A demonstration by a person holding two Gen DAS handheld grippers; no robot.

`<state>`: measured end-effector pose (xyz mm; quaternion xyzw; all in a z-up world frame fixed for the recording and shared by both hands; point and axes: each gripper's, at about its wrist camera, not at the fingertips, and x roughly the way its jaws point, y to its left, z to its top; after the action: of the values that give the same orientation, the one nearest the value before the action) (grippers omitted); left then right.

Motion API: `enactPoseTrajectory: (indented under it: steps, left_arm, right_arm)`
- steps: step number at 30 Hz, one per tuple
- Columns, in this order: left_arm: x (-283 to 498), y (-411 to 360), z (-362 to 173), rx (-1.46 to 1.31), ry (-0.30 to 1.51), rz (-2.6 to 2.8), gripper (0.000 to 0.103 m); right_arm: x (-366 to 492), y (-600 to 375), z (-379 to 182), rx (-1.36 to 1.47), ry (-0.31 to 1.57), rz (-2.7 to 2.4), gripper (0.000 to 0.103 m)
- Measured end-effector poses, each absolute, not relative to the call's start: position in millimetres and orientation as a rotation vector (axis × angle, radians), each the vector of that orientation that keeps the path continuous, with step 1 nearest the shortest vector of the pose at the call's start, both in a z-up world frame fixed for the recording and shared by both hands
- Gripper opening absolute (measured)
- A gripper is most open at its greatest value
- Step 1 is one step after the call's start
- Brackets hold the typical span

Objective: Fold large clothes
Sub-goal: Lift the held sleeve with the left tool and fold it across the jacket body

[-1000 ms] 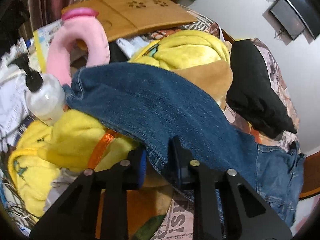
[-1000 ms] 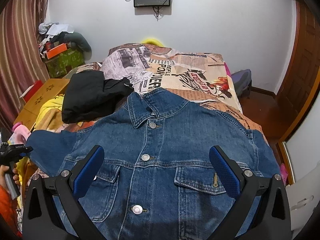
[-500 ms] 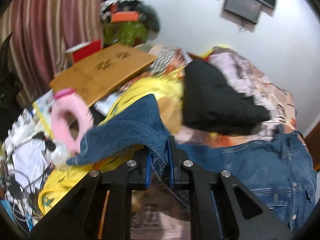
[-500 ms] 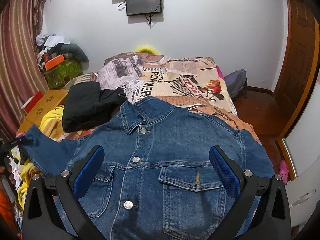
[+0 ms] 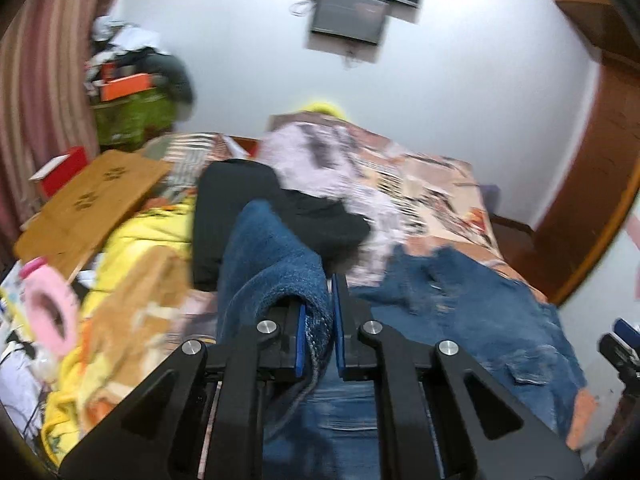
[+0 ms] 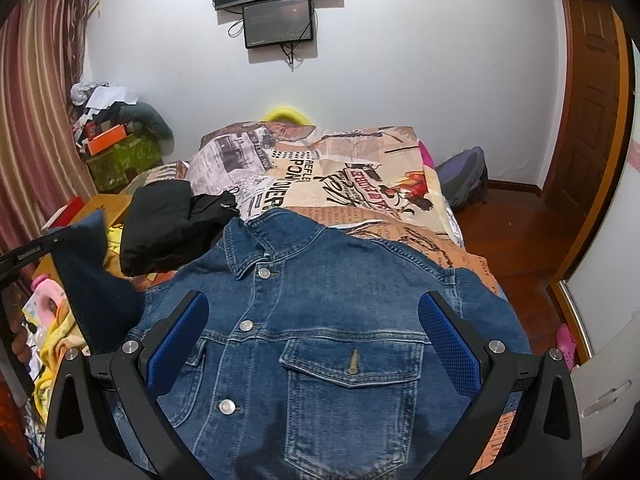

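Observation:
A blue denim jacket lies front up on the bed, buttoned, collar toward the far wall. Its left sleeve is lifted off the bed and drapes over my left gripper, whose jaws are closing with the blue pads pressing the sleeve cloth between them. In the right wrist view the raised sleeve hangs at the left, above the clutter. My right gripper hovers open over the jacket's chest, its fingers either side of the button line and chest pocket, holding nothing.
A black garment lies left of the collar. Beside the bed on the left are a yellow blanket, a wooden board and a pink ring cushion. The newsprint bedcover stretches to the wall; a wooden door stands right.
My left gripper closed on the sleeve, then rose and swung right with it, rolling level, so the sleeve now hangs lifted beside the jacket body. The right gripper edged slightly forward, still open.

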<state>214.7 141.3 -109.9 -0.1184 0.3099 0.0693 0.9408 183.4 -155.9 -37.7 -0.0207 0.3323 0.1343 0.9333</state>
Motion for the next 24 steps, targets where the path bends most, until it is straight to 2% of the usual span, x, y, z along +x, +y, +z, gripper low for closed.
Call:
enactPoseTrajectory:
  steps: [10,22,24]
  left_arm:
    - [241,42,-146,-0.117,0.773,-0.002,0.010]
    - [234,11,-179,-0.042,0.891,-0.062,0.010]
    - [229,12,-179,-0.041,0.898,-0.068,0.016]
  right_arm:
    - [181,-177,-45,-0.029,0.705,0.255,0.103]
    - [180,-183,-53,-0.046,0.743,0.251,0.103]
    - [180,-182,-54,-0.049,0.747,0.256,0.103]
